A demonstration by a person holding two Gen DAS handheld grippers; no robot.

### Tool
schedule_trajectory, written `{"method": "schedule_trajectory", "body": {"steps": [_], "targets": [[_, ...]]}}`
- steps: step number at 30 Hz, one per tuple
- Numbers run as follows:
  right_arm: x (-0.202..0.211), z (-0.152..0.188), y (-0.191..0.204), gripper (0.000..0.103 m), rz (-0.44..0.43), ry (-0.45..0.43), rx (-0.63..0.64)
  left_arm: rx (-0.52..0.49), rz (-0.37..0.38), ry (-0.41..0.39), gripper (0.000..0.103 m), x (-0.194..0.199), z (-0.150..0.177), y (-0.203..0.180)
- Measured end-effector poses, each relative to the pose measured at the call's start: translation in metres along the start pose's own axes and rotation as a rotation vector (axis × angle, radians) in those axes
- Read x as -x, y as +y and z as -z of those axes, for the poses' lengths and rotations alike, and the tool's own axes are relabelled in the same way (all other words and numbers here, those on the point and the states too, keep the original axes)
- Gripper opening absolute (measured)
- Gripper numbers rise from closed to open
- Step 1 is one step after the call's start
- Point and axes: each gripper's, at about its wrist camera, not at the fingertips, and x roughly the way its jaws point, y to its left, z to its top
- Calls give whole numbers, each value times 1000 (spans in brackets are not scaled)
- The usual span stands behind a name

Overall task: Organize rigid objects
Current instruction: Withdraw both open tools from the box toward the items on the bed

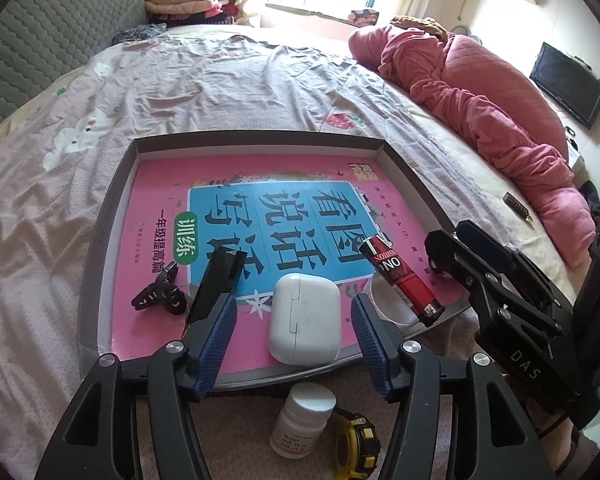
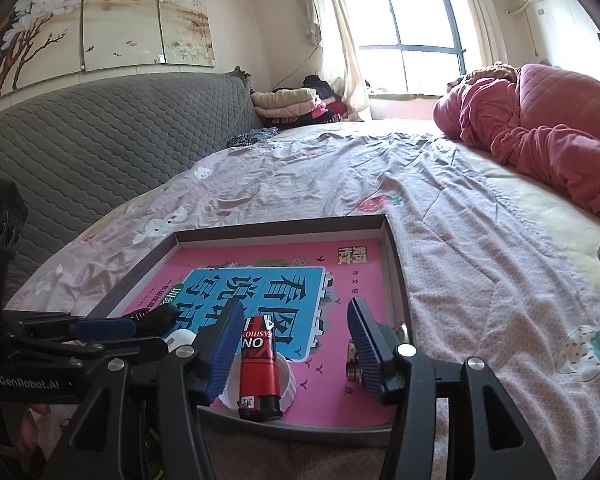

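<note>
A shallow grey box lid (image 1: 112, 216) is laid on the bed as a tray, its floor covered by a pink and blue book cover (image 1: 260, 208) printed with large characters.

Contents of the tray, as seen from the left wrist view:
- A white earbud case (image 1: 304, 318) is lying flat near the front edge, between the blue pads of the left gripper (image 1: 294, 334). The pads are set apart from it on both sides; nothing is gripped.
- A black hair clip (image 1: 160, 292) is placed toward the tray's front left, with a black rectangular stick (image 1: 216, 284) just beside it, partly hidden by the left finger.
- A red and black lighter (image 1: 400, 276) is propped at a tilt, its lower end resting on a clear round lid (image 1: 384, 300) by the front right corner.

In the right wrist view the lighter (image 2: 258, 364) is seen between the pads of the right gripper (image 2: 296, 352), which are held open with clear gaps on both sides; nothing is held. A small metal item (image 2: 354, 364) lies by the right pad inside the tray; what it is cannot be told.

Outside the tray, on the bedding in front of it, a white pill bottle (image 1: 304, 416) is standing, touching a yellow and black tape measure (image 1: 356, 440). A small dark box (image 1: 518, 204) lies well apart on the right. A pink quilt (image 1: 480, 92) is heaped along the bed's far right side, and a grey padded headboard (image 2: 120, 140) borders the left.
</note>
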Motion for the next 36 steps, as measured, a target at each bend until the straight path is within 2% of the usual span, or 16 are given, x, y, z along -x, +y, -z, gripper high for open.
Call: {"method": "schedule_trajectory", "body": {"steps": [8, 24, 36], "targets": [[12, 4, 6, 60, 25, -9, 15, 0, 4, -11, 65, 12, 7, 1], [28, 19, 44, 60, 4, 33, 49, 47, -21, -16, 67, 42, 33, 28], [39, 34, 64, 60, -10, 88, 21, 24, -34, 0, 67, 53, 50, 28]]}}
